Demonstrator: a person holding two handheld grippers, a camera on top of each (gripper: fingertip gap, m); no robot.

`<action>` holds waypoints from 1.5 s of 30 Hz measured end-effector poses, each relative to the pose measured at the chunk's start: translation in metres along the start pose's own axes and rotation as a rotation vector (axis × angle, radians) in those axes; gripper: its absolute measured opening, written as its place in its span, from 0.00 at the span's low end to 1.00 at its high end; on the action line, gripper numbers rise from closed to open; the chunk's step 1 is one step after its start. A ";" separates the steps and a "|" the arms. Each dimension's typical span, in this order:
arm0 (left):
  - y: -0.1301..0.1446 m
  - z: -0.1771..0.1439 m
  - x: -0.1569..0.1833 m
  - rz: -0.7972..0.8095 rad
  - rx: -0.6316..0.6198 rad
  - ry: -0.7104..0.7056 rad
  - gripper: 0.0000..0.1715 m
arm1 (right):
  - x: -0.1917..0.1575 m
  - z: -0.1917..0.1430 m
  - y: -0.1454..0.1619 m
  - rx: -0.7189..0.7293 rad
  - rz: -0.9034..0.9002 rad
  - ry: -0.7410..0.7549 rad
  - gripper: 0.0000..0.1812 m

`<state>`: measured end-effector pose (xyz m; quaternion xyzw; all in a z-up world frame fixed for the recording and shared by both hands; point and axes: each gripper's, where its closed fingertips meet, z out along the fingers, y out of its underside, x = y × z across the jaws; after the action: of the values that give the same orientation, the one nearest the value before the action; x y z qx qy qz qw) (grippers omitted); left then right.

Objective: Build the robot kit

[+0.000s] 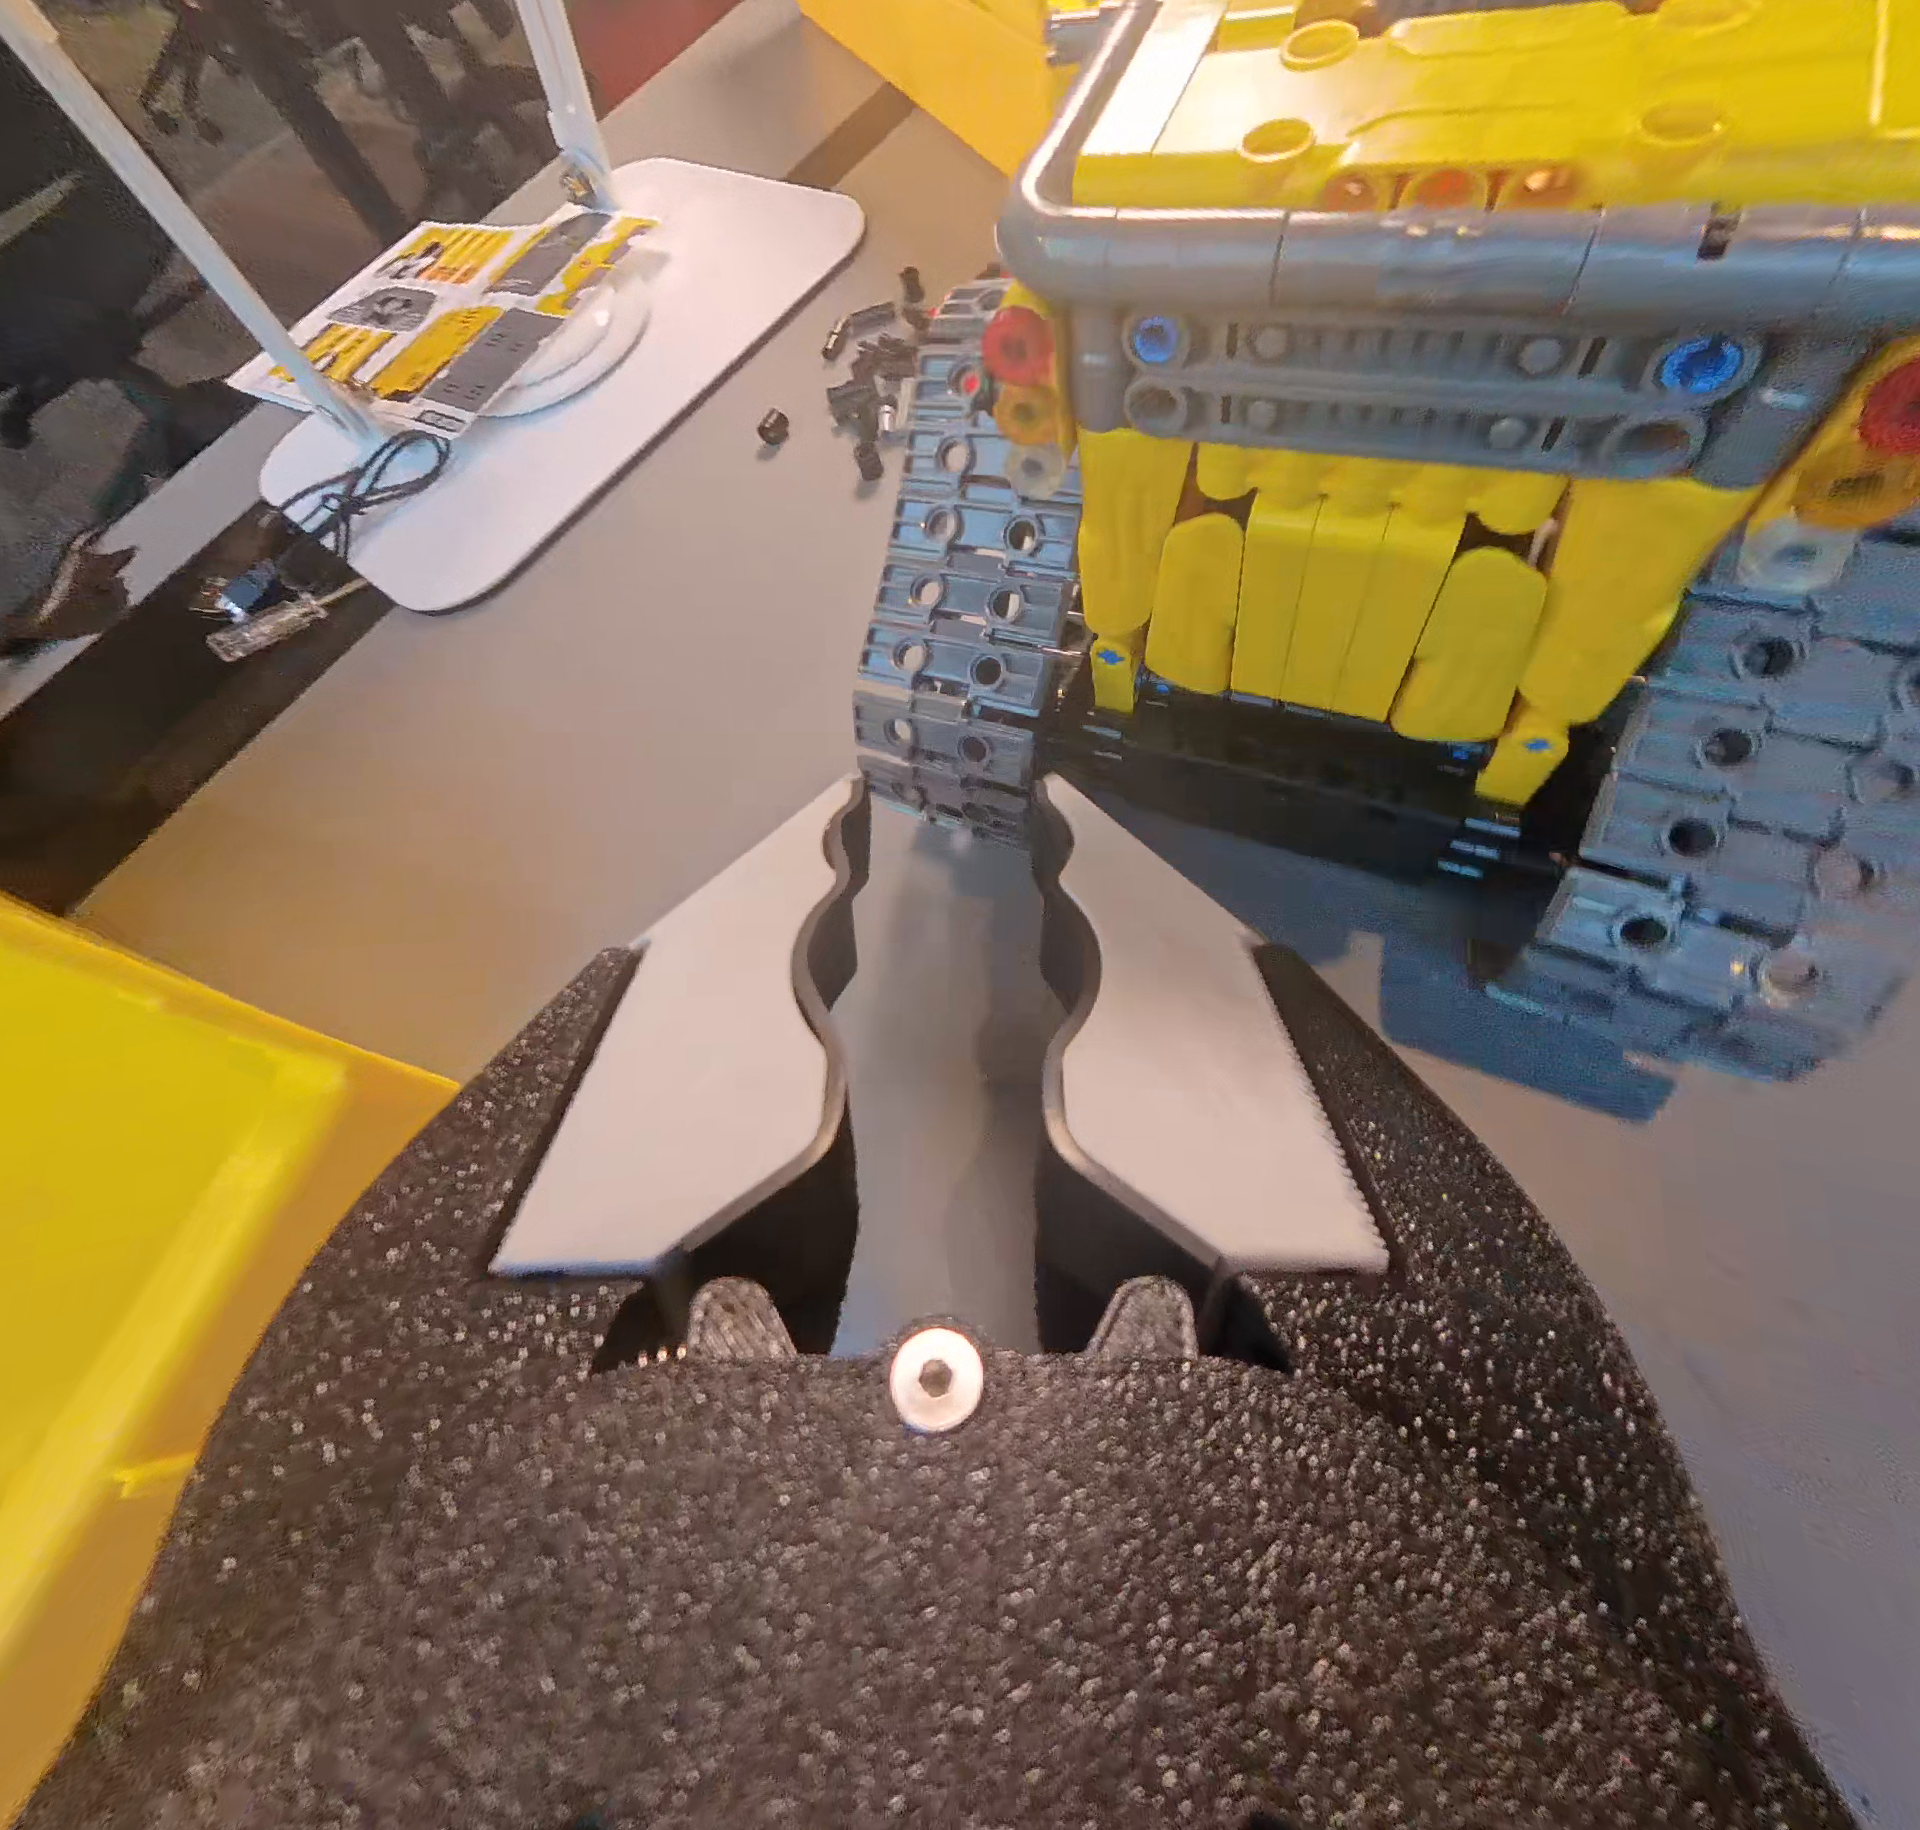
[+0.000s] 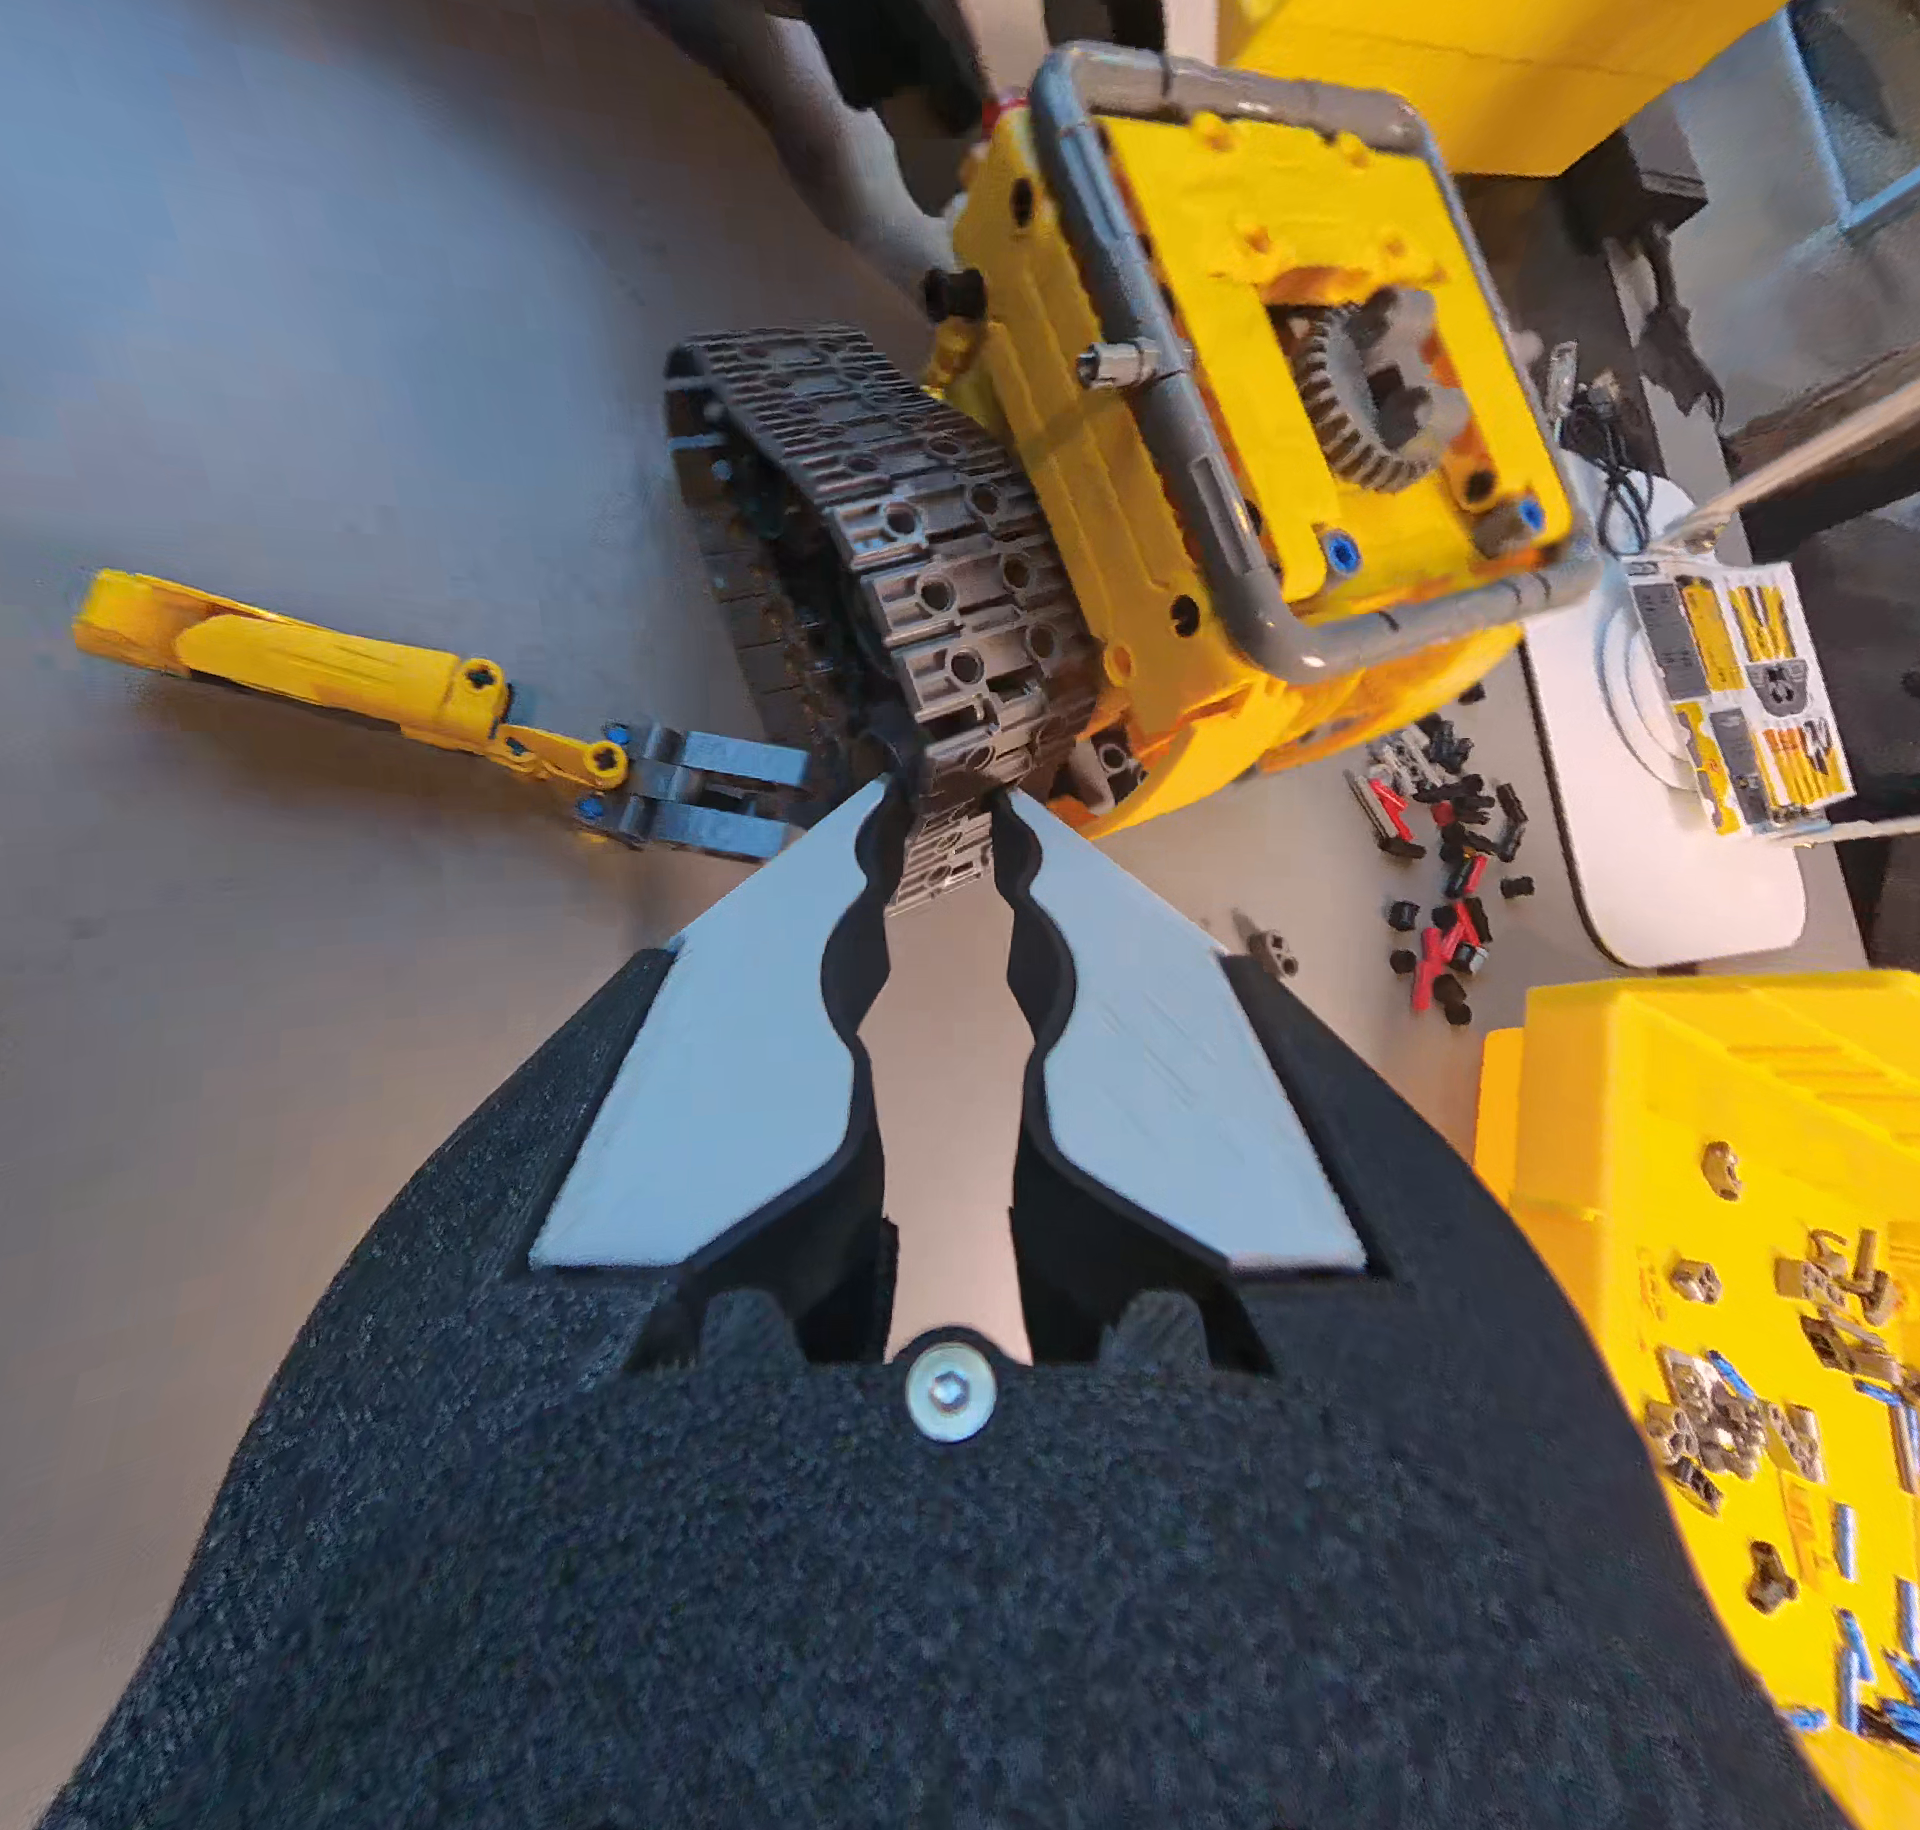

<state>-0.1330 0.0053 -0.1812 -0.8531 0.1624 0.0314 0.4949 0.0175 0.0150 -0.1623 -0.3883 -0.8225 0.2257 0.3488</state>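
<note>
A yellow brick-built tracked vehicle [image 1: 1455,170] with a grey rail round its top stands on the grey table. My left gripper [image 1: 951,798] is closed on the near end of its left grey track [image 1: 966,585], one fingertip on each side. The other track [image 1: 1745,793] is at the right. In the right wrist view the vehicle [image 2: 1247,253] looks tilted, with a grey gear [image 2: 1361,398] in its top. My right gripper [image 2: 943,798] is closed on the end of a grey track [image 2: 914,533].
A detached yellow boom [image 2: 312,658] with a grey claw [image 2: 717,793] lies on the table at the left. Loose black and red pins [image 2: 1455,845] [image 1: 873,367] lie beside a white lamp base [image 1: 727,253] bearing a sticker sheet [image 1: 447,326]. Yellow parts bins [image 2: 1714,1105] [image 1: 125,1209] stand close by. Across from one pair of fingers to the other is roughly 15 cm.
</note>
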 end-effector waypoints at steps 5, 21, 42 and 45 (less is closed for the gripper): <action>-0.004 0.012 -0.003 0.056 -0.012 -0.053 0.15 | -0.022 0.005 -0.016 0.006 -0.014 -0.046 0.10; -0.058 -0.072 0.019 -0.061 0.323 0.206 0.16 | -0.066 -0.003 0.004 0.102 0.090 -0.473 0.00; -0.008 -0.092 0.191 0.124 -0.053 0.925 0.30 | -0.096 -0.033 0.012 0.010 -0.029 -0.611 0.00; -0.008 -0.093 0.193 0.136 -0.071 0.922 0.32 | -0.101 -0.046 0.027 -0.074 0.018 -0.667 0.07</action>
<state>0.0418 -0.1179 -0.1684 -0.7820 0.4195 -0.3131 0.3382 0.1109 -0.0447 -0.1899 -0.3128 -0.8955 0.3134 0.0443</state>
